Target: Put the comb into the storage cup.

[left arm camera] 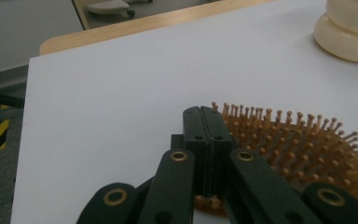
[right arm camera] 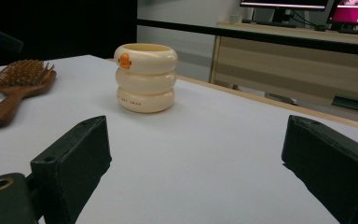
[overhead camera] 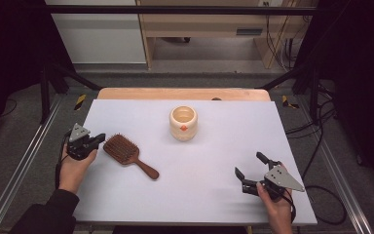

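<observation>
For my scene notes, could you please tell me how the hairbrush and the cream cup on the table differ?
The hairbrush is dark brown wood, while the cup is pale cream with a small orange mark. The hairbrush lies flat with its bristles up and its handle pointing toward the person's side; the cup stands upright, its mouth open upward. The hairbrush lies by the left gripper; the cup stands apart, farther back. Both rest on the white table.

The middle of the white surface (overhead camera: 214, 161) is left bare, so a wide passage is offered between the brown wooden paddle hairbrush (overhead camera: 126, 152) at the left and the open right tool (overhead camera: 251, 171) at the right. Farther back, the way is blocked by the cream ribbed ceramic cup (overhead camera: 183, 123). The brush's bristled head is crowded by the closed left tool (left arm camera: 208, 122).
</observation>
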